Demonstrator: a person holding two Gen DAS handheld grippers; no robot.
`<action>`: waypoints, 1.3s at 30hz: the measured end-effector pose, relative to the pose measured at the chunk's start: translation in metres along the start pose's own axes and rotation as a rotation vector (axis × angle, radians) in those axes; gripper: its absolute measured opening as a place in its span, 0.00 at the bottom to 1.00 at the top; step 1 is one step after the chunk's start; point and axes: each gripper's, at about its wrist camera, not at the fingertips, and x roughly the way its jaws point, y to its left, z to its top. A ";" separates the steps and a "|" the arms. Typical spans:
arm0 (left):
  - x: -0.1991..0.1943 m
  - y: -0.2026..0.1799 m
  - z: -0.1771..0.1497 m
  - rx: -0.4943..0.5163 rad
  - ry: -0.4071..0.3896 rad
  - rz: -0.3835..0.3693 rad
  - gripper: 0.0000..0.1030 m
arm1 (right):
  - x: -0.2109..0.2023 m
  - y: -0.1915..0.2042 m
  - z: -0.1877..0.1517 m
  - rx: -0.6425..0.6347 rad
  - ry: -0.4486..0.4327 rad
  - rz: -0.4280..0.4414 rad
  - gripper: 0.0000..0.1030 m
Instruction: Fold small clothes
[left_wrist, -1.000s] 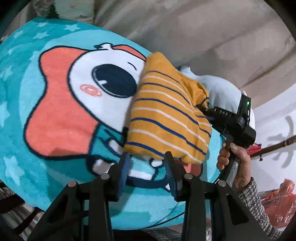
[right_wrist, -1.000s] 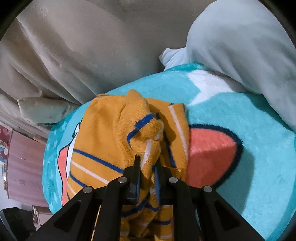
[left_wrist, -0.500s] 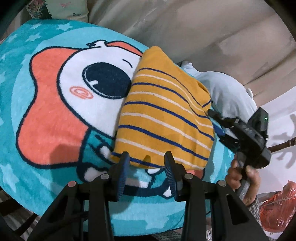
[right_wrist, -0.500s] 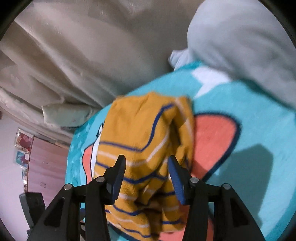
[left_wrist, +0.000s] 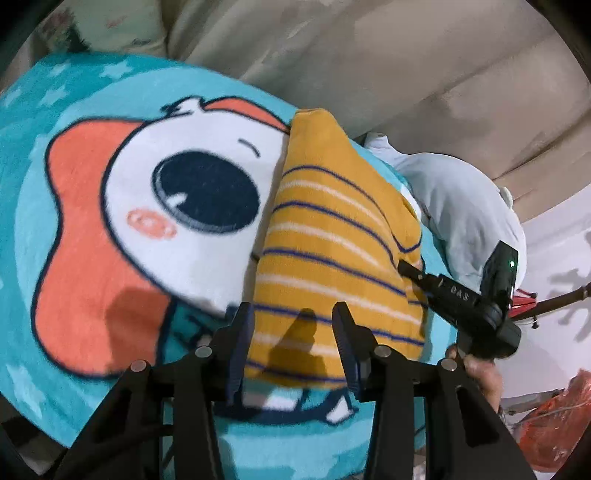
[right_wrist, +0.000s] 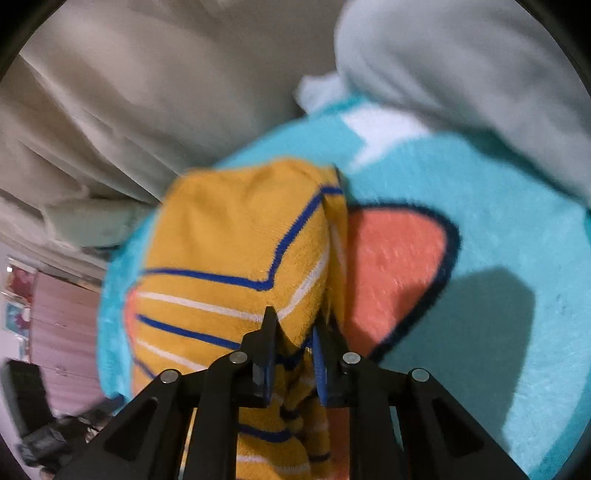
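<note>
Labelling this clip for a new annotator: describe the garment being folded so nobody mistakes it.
Find the round teal cartoon rug with the big-eyed face. On its right side lies the folded sweater, beside a pale blue cloth. The sweater is mustard yellow with thin navy and white stripes, the only striped thing there.

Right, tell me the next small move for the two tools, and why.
Probably bring the left tool down onto the near edge of the shirt and close. It hangs open over that edge, while the right tool looks shut on the shirt's right side, so the fabric seems held at one point only.
</note>
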 end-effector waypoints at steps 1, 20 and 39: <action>0.004 -0.004 0.004 0.015 -0.003 0.006 0.40 | -0.002 0.000 0.001 -0.003 0.003 -0.009 0.25; 0.103 0.019 0.079 -0.042 0.147 -0.238 0.73 | 0.028 -0.007 0.022 0.111 0.027 0.188 0.60; 0.071 0.018 0.080 0.133 0.070 0.046 0.55 | -0.002 0.029 0.042 0.086 -0.093 -0.008 0.49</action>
